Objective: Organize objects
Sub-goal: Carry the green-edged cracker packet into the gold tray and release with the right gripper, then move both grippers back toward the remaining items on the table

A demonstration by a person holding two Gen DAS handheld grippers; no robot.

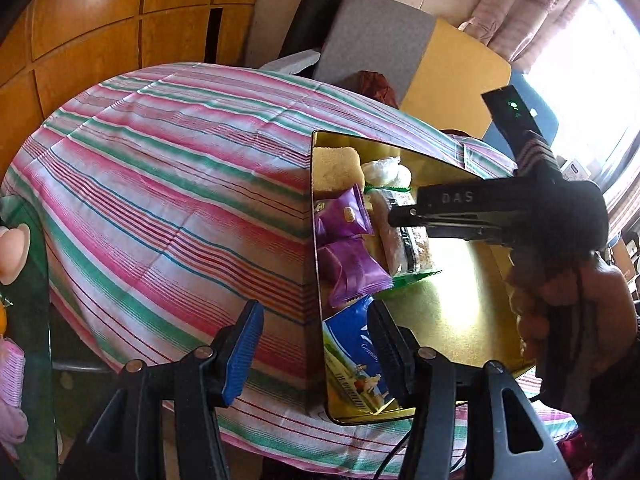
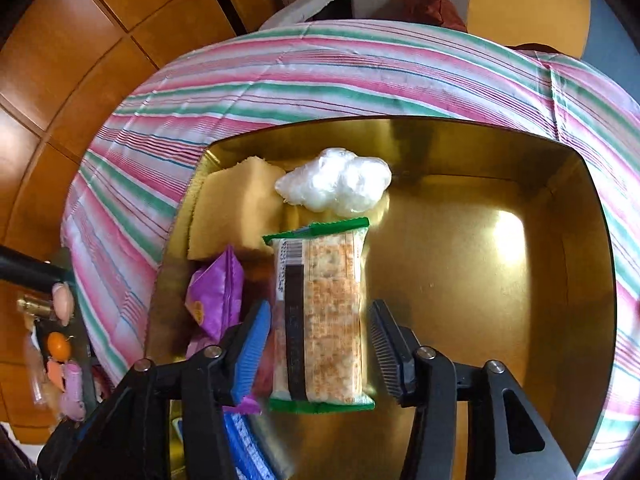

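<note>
One gold tray (image 2: 500, 320) sits on one striped cloth (image 1: 160, 184). In the tray lie two purple packets (image 1: 344, 216), one cracker pack (image 2: 320, 320) with green ends, one yellow sponge cake (image 2: 232, 208), one white plastic bundle (image 2: 340, 186) and one blue packet (image 1: 352, 344). Two grippers show, the left (image 1: 316, 344) and the right (image 2: 316, 350).

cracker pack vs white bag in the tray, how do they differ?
The cracker pack is long and flat with green sealed ends; the white bag is a crumpled, rounded lump. The pack lies between the right gripper's open jaws; the bag lies beyond them, at the pack's far end. Both rest in the gold tray.
</note>
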